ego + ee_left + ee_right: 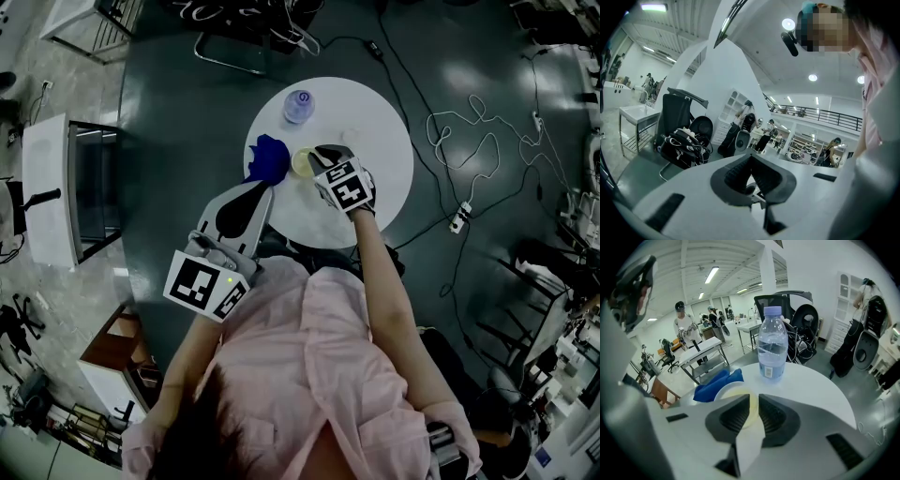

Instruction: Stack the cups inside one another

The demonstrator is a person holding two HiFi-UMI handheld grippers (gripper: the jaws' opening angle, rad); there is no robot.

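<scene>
**Right jaws pinch the yellow cup's rim**

My right gripper (753,398) is clamped on the wall of the pale yellow cup (730,393), just in front of the water bottle (772,343). The left gripper (751,161) is closed on nothing and tilted up at the room. I'd call this the pick. Next I need a cup to nest it in, but left of the bottle I see only a blue heap (715,383), and I can't tell whether it is a cup. The round white table (811,385) stands in a busy hall.

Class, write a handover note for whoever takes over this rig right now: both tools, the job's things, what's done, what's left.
Right tool: shut on the rim of the pale yellow cup, which is on the round table.
Left tool: shut, holding nothing.
Blue cloth beside the cup, water bottle behind it.
Done: one cup gripped.
Left: no second cup in view; nothing nested yet.
</scene>
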